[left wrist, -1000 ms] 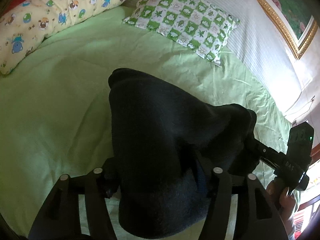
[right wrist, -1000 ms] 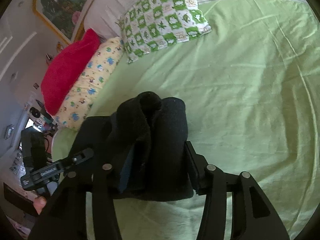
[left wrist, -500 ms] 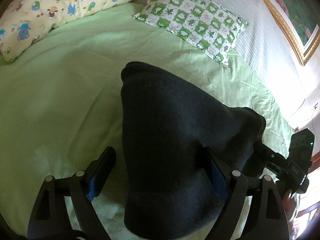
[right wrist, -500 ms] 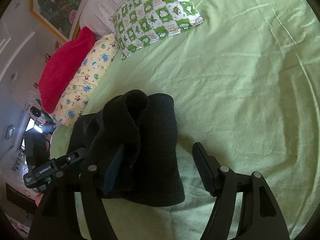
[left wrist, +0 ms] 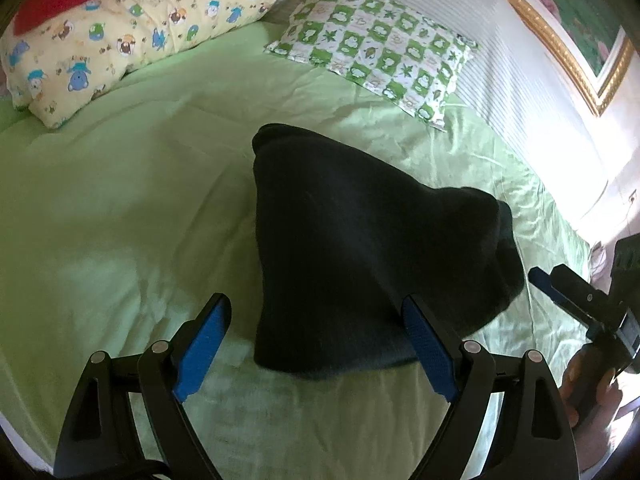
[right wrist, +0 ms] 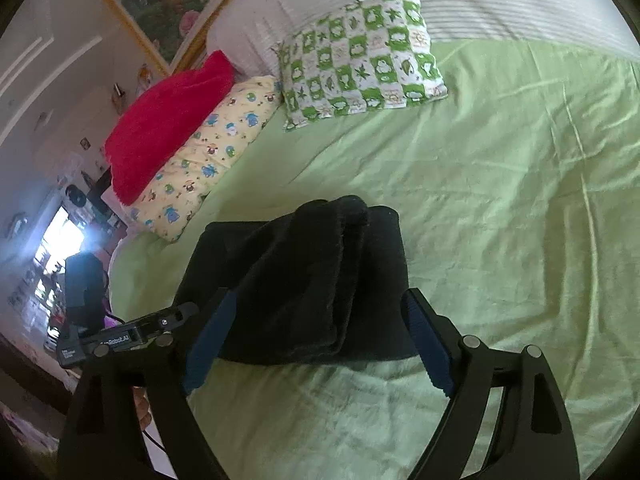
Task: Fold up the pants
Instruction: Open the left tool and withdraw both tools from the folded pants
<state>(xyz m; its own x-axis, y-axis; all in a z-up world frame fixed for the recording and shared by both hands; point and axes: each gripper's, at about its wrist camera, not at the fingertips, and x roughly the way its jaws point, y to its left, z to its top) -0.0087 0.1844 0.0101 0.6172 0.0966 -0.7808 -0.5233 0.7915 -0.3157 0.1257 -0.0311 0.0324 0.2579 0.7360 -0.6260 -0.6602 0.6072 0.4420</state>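
Note:
The black pants (left wrist: 360, 252) lie folded in a thick bundle on the green bed sheet (left wrist: 120, 208). My left gripper (left wrist: 316, 320) is open, its blue pads on either side of the bundle's near edge, holding nothing. In the right wrist view the pants (right wrist: 304, 284) show stacked folds with a raised ridge on top. My right gripper (right wrist: 316, 320) is open too, jaws wide beside the bundle's near edge. The right gripper also shows at the far right of the left wrist view (left wrist: 568, 292), and the left gripper at the left of the right wrist view (right wrist: 120, 336).
A green checked pillow (left wrist: 380, 52), a yellow cartoon pillow (left wrist: 120, 40) and a red cushion (right wrist: 168, 120) lie at the head of the bed. A white striped headboard (left wrist: 500, 60) and a gold-framed picture (left wrist: 568, 20) stand behind. Bare green sheet (right wrist: 520, 200) spreads to the right.
Both grippers were shut on the pants a second ago. They have opened and drawn back, and the bundle now rests on the sheet.

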